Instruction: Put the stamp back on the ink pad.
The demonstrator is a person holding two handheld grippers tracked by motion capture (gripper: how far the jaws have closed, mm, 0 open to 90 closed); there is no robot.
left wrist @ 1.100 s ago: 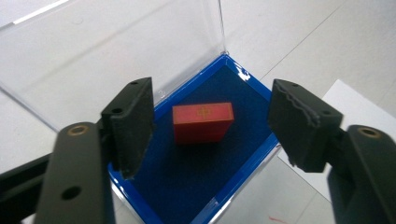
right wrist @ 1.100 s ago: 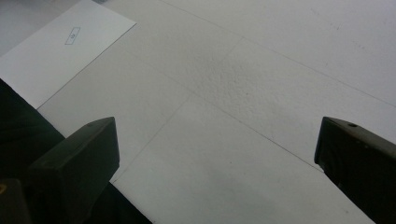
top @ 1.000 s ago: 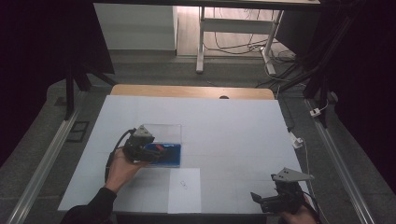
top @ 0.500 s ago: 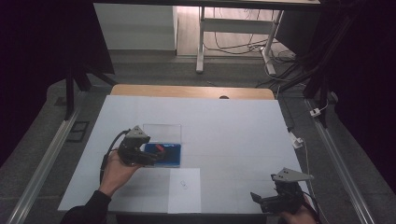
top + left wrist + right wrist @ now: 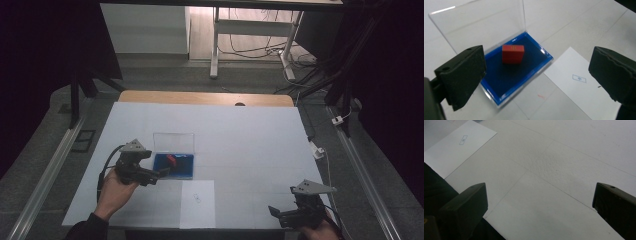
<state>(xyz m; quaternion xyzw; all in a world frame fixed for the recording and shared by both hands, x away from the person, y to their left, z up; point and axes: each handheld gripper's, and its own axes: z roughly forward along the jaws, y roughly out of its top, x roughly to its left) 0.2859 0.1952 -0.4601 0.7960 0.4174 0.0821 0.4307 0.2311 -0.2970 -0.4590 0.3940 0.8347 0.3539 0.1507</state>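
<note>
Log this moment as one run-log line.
left gripper: open, beside blue case | red block: in case, lid up | right gripper: open, idle

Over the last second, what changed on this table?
The left gripper drew back from the blue case toward the table's left and near edge, jaws open and empty. The red block, open lid, paper sheet and right gripper stayed put.

Dim lab, white-covered table (image 5: 240,130), floor rails (image 5: 45,172), trailing cables (image 5: 260,47), dark curtains (image 5: 45,55)
</note>
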